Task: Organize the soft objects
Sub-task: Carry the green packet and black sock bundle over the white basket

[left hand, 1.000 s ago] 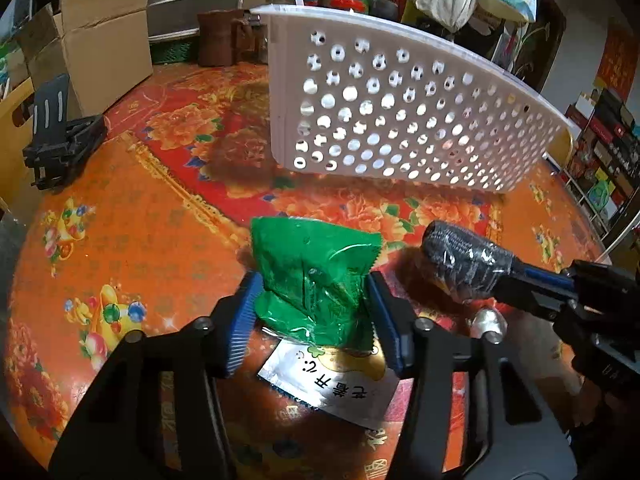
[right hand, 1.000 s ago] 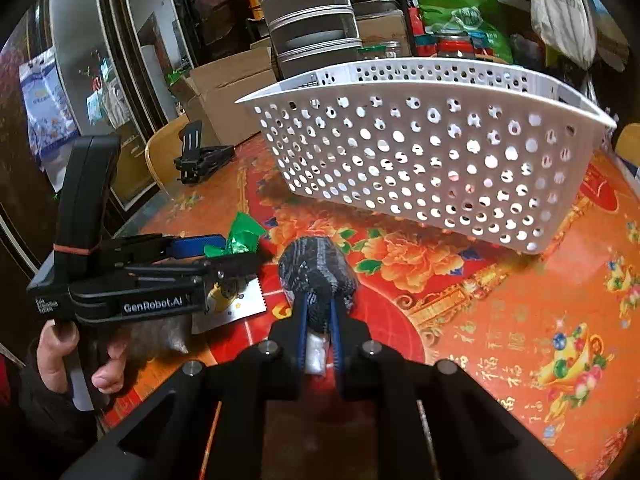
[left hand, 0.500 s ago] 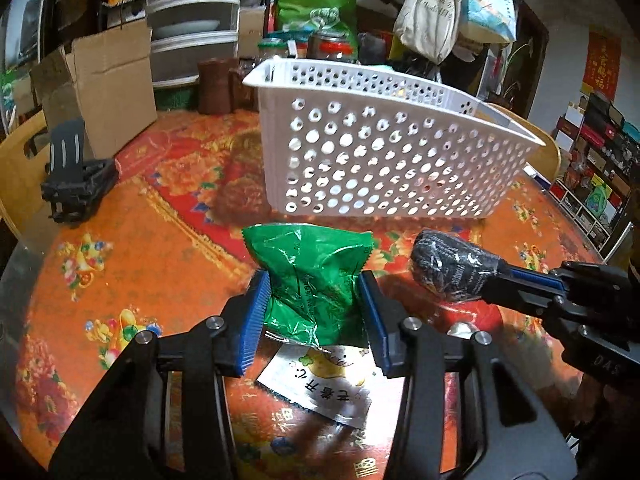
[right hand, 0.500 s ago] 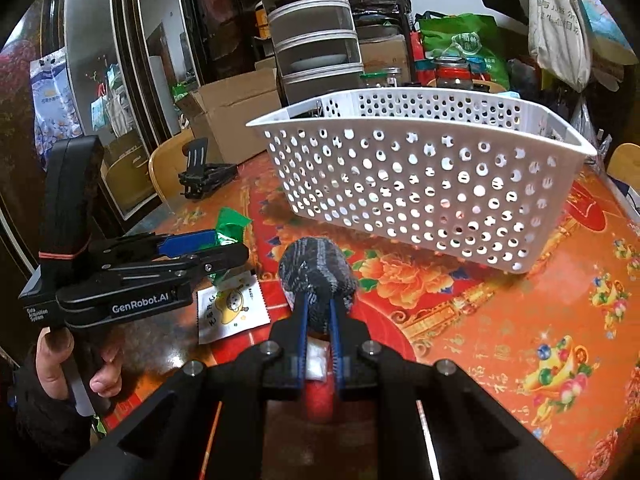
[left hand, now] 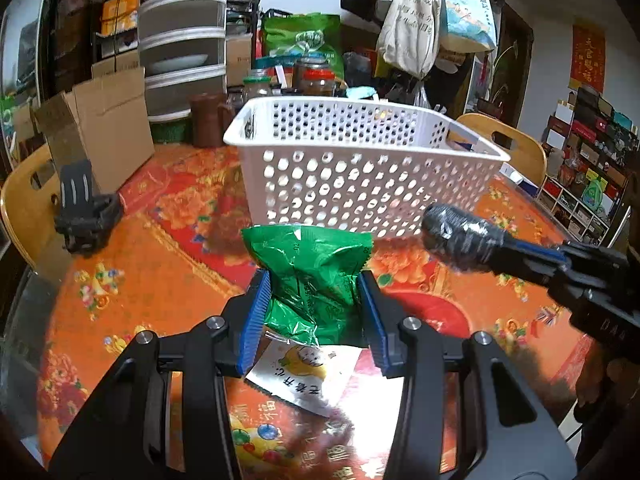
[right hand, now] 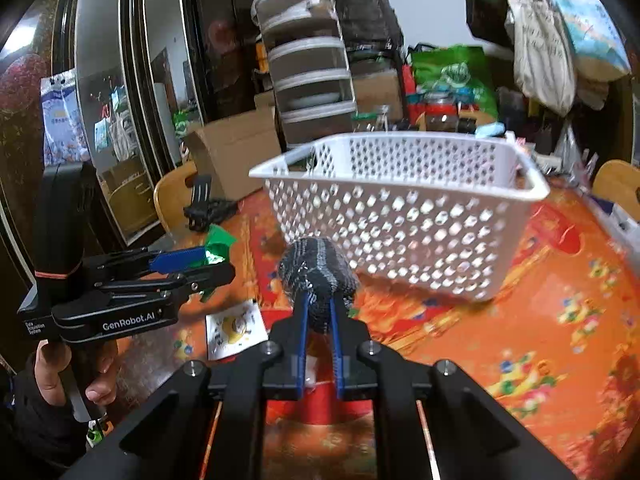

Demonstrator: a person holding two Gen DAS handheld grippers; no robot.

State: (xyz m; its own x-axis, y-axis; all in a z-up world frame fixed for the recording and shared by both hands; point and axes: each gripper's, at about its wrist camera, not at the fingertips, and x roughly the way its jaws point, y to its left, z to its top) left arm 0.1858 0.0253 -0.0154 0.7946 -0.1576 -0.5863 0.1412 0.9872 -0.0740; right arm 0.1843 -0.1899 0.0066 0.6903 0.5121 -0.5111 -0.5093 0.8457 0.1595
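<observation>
My left gripper (left hand: 316, 300) is shut on a crinkled green snack packet (left hand: 310, 264) and holds it above the table. My right gripper (right hand: 318, 308) is shut on a dark grey wrapped roll (right hand: 316, 272), also held up; the roll shows in the left wrist view (left hand: 460, 236) to the right of the packet. A white perforated basket (left hand: 360, 184) stands on the table just beyond both grippers; it also shows in the right wrist view (right hand: 400, 216). A white sachet with a cartoon print (left hand: 308, 376) lies flat on the table under the left gripper.
The round table has an orange and red floral cloth (left hand: 140, 280). A black phone holder (left hand: 86, 212) sits at its left edge near a cardboard box (left hand: 100, 128). Jars and bags crowd the far side behind the basket. Wooden chairs stand left and right.
Both grippers have risen with their loads, so the basket's rim and inside have come into view. The white sachet stays on the table below.
</observation>
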